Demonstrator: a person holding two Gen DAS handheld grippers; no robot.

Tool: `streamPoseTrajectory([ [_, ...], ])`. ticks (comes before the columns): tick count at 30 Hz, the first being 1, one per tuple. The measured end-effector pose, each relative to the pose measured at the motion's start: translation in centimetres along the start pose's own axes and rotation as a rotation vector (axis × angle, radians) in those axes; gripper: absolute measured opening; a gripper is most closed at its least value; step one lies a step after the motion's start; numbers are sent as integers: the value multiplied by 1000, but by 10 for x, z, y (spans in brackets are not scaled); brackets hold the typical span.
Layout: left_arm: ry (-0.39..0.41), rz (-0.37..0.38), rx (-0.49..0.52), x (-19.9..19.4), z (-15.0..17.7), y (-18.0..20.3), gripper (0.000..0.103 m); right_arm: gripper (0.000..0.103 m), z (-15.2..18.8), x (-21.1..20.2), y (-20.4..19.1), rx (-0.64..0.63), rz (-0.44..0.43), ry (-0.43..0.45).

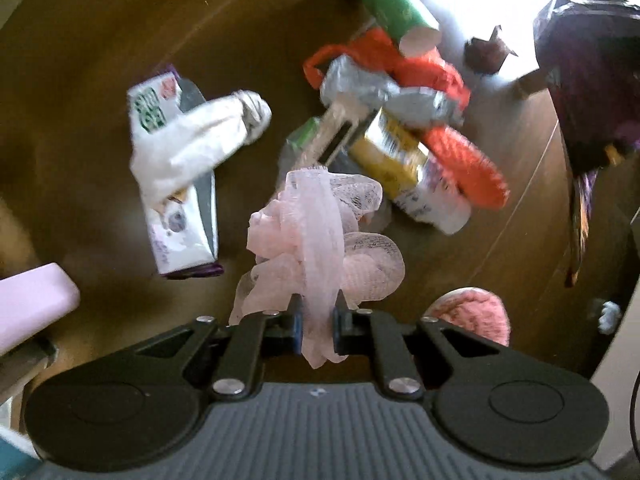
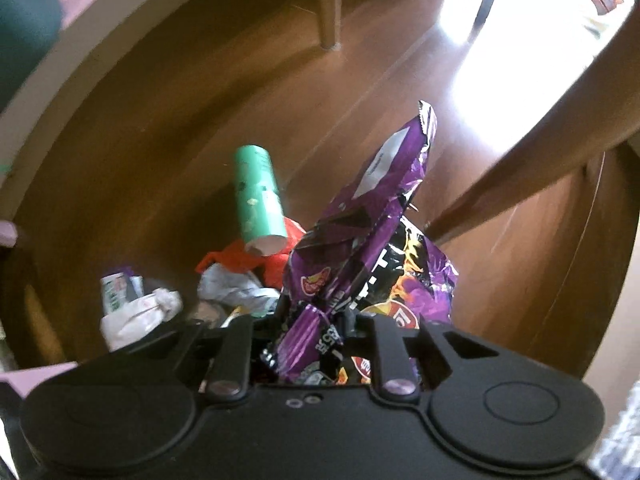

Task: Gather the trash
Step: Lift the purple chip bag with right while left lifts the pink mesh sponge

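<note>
My left gripper is shut on a pale pink mesh net, which hangs bunched above the wooden floor. Below it lies a pile of trash: a white and purple carton under a white crumpled wrapper, a green tube, an orange net bag, a yellow carton and a grey foil wrapper. My right gripper is shut on a purple chip bag, held up off the floor. The green tube and orange bag lie beyond it.
A dark bag hangs at the right of the left wrist view, and a pink fluffy slipper stands on the floor nearby. A pale lilac edge is at the left. Wooden furniture legs and a slanted wooden beam rise ahead.
</note>
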State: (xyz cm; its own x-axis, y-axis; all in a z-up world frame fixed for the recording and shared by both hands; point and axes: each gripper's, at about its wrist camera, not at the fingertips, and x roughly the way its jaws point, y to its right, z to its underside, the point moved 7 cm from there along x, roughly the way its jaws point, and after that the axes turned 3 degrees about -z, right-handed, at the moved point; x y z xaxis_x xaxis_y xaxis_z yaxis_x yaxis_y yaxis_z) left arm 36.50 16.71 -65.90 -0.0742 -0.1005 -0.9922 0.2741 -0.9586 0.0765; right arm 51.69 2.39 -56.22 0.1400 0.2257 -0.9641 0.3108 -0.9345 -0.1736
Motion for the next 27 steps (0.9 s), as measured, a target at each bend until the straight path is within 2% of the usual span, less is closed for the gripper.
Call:
streamPoseTrajectory([
  [7,103,22,-65,-53,-23,-3,12,18,-22,-67,-20,-136,-69,103],
  [13,240,17,-75,-106,-35,12,12,18,-23,-123,-28,-300,-157,206],
  [18,370,-13,-111,-174,-18,24,12,18,-3,-196,-25,-419,-240,334],
  [22,479,-38,-85,-246,2,44,12,18,16,-266,-17,-479,-289,419],
  [27,594,-40,-34,-321,24,74,12,18,30,-342,-7,-554,-291,515],
])
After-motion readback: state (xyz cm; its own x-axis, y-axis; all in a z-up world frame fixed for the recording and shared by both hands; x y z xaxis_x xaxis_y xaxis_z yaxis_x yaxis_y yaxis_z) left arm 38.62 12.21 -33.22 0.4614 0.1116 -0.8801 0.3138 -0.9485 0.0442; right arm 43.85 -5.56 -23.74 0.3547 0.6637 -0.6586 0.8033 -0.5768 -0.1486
